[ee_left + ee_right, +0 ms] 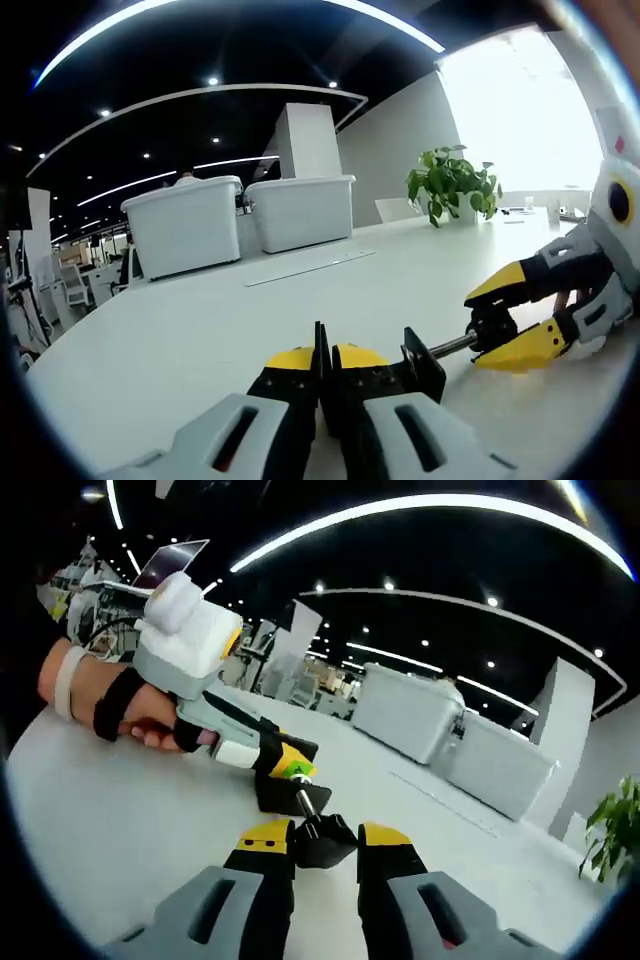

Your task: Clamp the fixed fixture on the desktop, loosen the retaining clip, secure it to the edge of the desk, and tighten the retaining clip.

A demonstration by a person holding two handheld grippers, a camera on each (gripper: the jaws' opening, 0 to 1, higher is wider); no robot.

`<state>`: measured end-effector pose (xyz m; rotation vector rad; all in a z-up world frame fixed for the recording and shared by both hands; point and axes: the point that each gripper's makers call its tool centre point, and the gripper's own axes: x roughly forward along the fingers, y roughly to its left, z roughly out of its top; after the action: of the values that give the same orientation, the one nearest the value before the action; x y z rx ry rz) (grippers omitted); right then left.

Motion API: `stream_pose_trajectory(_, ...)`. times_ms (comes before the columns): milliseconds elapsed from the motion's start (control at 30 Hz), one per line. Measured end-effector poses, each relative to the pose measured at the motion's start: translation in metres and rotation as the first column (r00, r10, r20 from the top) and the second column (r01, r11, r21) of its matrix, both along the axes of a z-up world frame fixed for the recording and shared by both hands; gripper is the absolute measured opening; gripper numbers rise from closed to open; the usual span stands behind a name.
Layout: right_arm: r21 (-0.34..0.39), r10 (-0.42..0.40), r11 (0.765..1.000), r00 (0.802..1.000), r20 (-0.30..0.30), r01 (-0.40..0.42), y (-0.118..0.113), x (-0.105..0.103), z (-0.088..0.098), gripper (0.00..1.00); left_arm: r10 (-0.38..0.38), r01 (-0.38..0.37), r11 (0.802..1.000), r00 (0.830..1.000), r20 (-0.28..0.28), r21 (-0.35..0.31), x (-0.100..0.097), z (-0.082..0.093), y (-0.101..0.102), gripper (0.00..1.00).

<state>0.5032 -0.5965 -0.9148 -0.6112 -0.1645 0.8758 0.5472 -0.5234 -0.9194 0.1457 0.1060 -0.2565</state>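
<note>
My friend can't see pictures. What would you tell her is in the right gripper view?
Two hand-held grippers hold a small black clamp on a white desk: the right hand-held gripper pinches its screw knob, the left hand-held gripper grips its body. Behind stand white bins and a green plant.

Left gripper view: low over the white surface (150, 340), close behind the clamp (425, 365), facing two white bins (240, 220) and a plant (452, 183).
Right gripper view: low, close, facing the left gripper (285, 763) (view rolled).
Shared: the clamp (305, 815), the bins (455, 730), the surface (110, 820).
</note>
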Motion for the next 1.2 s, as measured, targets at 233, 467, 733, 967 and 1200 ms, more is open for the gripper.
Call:
stream_pose_trajectory(233,-0.098,-0.013,0.995,0.991,0.134,0.026,0.001,0.017,-0.003,0.22,0.005,-0.005,1.0,1.0,-0.003,0.005,0.002,-0.001,0.003,0.06)
stream_pose_trajectory(467,0.024,0.014,1.0,0.999,-0.049,-0.013,-0.001,0.016,-0.005,0.26,0.009,-0.009,1.0,1.0,0.0,0.015,0.003,-0.002,0.004,0.06)
stream_pose_trajectory(733,0.497,0.197,0.832,0.706,-0.681,0.247,-0.019,0.027,0.003,0.44,0.012,-0.012,1.0,1.0,0.003,0.028,0.005,-0.002,0.003,0.06)
stream_pose_trajectory(967,0.579,0.324,0.72,0.552,-0.768,0.383,-0.024,0.038,0.005,0.28,0.012,-0.012,1.0,1.0,0.003,0.026,0.002,-0.002,0.003,0.06)
stream_pose_trajectory(1200,0.491,0.269,0.804,0.533,-0.802,0.334,-0.006,0.018,-0.012,0.27,0.011,-0.011,1.0,1.0,0.003,0.027,0.002,-0.002,0.002,0.06)
